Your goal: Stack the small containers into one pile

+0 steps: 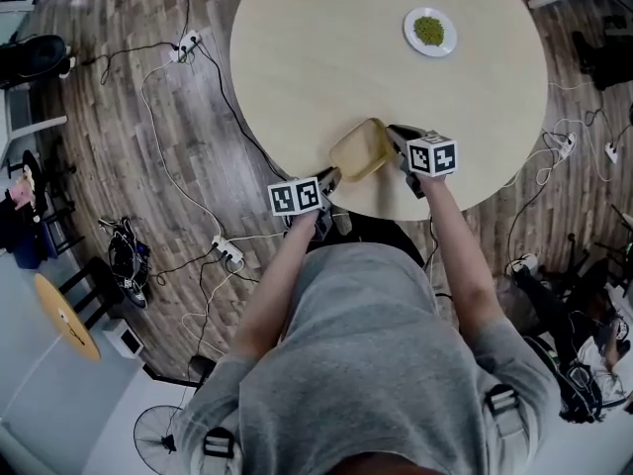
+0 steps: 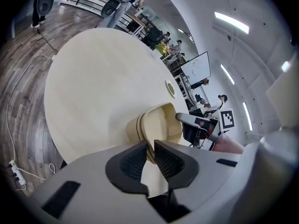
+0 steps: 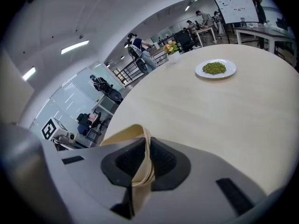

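A nested pile of beige small containers (image 1: 361, 149) is tilted up over the near edge of the round table (image 1: 326, 47), between my two grippers. My left gripper (image 1: 331, 176) is at the pile's near left corner. In the left gripper view the layered rims (image 2: 159, 125) run into the narrow gap between the pads of that gripper (image 2: 150, 153), which stand slightly apart. My right gripper (image 1: 396, 137) is on the pile's right side. In the right gripper view its pads (image 3: 146, 160) press on the thin beige rim (image 3: 128, 134).
A white plate of green food (image 1: 430, 31) sits at the table's far right, also in the right gripper view (image 3: 215, 69). Cables and power strips (image 1: 227, 253) lie on the wooden floor around the table. People and desks are far behind.
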Available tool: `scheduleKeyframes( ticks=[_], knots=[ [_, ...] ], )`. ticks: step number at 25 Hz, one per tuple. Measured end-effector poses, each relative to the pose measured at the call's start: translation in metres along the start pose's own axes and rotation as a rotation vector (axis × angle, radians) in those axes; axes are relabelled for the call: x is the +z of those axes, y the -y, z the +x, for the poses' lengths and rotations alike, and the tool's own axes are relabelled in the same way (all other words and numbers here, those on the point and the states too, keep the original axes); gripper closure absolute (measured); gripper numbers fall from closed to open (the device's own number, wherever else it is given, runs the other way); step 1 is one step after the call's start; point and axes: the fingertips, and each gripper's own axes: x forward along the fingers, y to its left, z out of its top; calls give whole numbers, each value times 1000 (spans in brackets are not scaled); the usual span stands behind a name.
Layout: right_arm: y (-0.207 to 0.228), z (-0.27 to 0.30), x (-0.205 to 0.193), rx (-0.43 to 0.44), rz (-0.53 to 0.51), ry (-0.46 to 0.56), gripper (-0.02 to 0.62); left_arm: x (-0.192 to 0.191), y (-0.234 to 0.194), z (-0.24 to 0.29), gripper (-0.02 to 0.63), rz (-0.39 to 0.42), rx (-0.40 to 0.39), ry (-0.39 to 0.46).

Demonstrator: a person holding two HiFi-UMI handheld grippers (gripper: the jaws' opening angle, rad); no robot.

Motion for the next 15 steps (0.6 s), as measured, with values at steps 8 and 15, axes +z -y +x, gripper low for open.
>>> scheduleKeyframes(
  ticks=[8,15],
  knots=[
    [6,-1,1,-31,20,31,532,0,4,1,537,78,60,-94],
    [6,-18,18,-70,34,183,532,1,9,-15,539,164,55,-117]
  ],
)
